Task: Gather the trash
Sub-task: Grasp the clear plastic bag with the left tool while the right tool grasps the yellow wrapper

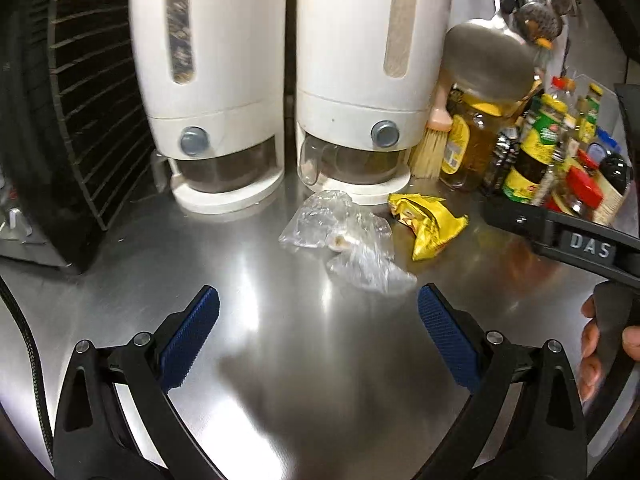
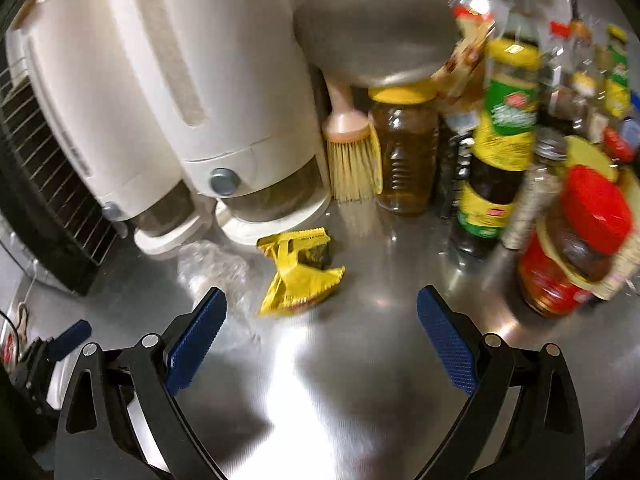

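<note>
A crumpled clear plastic bag (image 1: 344, 236) lies on the steel counter (image 1: 320, 380) in front of two white dispensers. A yellow snack wrapper (image 1: 426, 226) lies just right of it. My left gripper (image 1: 319, 300) is open and empty, just short of the plastic bag. In the right wrist view my right gripper (image 2: 322, 300) is open and empty, with the yellow wrapper (image 2: 298, 278) just ahead between its fingers, nearer the left one. The plastic bag (image 2: 216, 268) lies left of the wrapper there. The right gripper's body (image 1: 568, 240) shows at the right of the left wrist view.
Two white dispensers (image 1: 212, 80) stand at the back. A black wire rack (image 1: 60, 120) is at the left. A brush (image 2: 352, 148), an oil jar (image 2: 404, 152), sauce bottles (image 2: 500, 140) and a red-lidded jar (image 2: 576, 240) crowd the right.
</note>
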A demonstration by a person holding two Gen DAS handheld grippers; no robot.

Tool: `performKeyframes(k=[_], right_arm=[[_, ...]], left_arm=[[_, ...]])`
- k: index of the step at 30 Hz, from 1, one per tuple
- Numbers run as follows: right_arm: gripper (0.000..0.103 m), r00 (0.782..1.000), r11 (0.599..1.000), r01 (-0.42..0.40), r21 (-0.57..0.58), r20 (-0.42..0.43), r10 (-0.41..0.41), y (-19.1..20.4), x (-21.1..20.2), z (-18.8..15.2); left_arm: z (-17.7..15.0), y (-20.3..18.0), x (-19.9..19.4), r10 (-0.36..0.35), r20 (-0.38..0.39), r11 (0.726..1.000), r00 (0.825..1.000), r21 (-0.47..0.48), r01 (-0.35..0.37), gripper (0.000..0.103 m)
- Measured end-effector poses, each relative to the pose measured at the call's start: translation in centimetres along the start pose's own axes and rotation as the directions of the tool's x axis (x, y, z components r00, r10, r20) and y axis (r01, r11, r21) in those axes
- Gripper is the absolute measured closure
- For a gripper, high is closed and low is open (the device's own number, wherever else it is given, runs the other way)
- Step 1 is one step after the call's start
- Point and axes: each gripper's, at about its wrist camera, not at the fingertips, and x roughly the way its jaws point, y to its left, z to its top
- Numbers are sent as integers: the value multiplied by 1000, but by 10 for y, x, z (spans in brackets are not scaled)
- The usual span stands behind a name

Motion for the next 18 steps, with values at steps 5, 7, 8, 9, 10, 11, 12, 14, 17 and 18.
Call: performKeyframes(k=[5, 7, 8, 9, 10, 11, 12, 14, 17, 18], right_arm=[[16, 999, 1000, -19, 13, -44, 20, -1, 34, 7], [19, 998, 999, -30, 22, -58, 31, -2, 45, 7], [20, 998, 999, -30, 25, -62, 32, -3, 50, 7], [20, 998, 999, -29, 26, -63, 31, -3, 54, 8], [21, 997, 999, -29, 28, -65, 31, -3, 58, 8], [22, 997, 999, -34, 31, -72, 36, -3, 63, 7], [23, 996, 999, -38, 31, -80, 40, -3, 67, 6], [32, 995, 999, -40, 22, -93, 42, -3, 73, 5], [46, 993, 999, -42, 23, -112, 44, -4, 82, 3], [46, 993, 998, -49, 26, -108, 52, -5, 82, 2]], left_arm=[[11, -4, 39, -6, -54, 1000, 999, -1, 6, 15], [14, -6, 51, -3, -65, 1000, 998, 2, 3, 16], [16, -7, 56, -4, -69, 1000, 998, 3, 5, 18], [17, -8, 62, -7, -74, 1000, 997, 3, 8, 19], [18, -8, 65, -10, -78, 1000, 997, 2, 10, 20], [19, -8, 69, -12, -82, 1000, 997, 2, 13, 22], [20, -9, 72, -16, -88, 1000, 996, 4, 16, 25], [21, -12, 80, -20, -101, 1000, 995, 9, 21, 29], [19, -13, 90, -27, -119, 999, 993, 15, 29, 43], [18, -14, 93, -33, -124, 999, 992, 17, 35, 51]])
